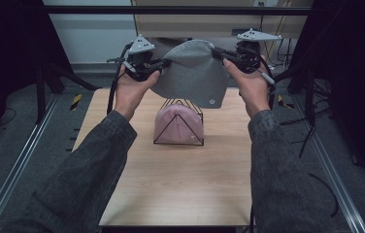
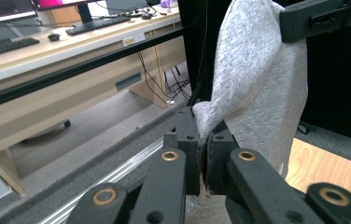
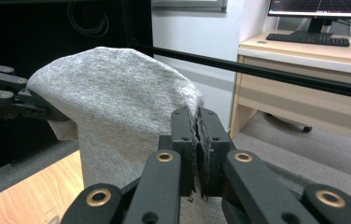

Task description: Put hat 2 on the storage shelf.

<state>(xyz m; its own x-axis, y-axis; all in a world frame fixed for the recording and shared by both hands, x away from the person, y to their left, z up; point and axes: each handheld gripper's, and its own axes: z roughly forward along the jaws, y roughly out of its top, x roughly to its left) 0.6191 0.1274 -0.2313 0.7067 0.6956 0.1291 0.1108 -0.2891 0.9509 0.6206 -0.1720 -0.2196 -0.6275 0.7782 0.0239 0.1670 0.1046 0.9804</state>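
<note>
A grey knitted hat (image 1: pixel 190 75) is held in the air above the far half of the bench (image 1: pixel 180 184), stretched between the two hand-held grippers. The left hand-held gripper (image 1: pixel 163 63) is pressed together on the hat's rim at one side, its jaws seen pinching a fold of grey fabric in the left gripper view (image 2: pixel 200 140). The right hand-held gripper (image 1: pixel 218 52) is likewise pinched on the opposite rim, as confirmed in the right gripper view (image 3: pixel 196 140), where the cloth edge is trapped between the jaws. The two grips are set apart, so that the opening is kept spread and the crown is domed upward; this hold is judged to be meant for lowering the hat over the stand below. Directly beneath the hat, a black wire stand (image 1: pixel 180 124) is placed near the middle of the bench, and a pink hat (image 1: pixel 178 126) is already seated on its nearer part. The raised hat is well clear of both. Counted: two hats, one grey and one pink; one wire stand; two hand-held grippers, both closed on the grey hat; one bench.
</note>
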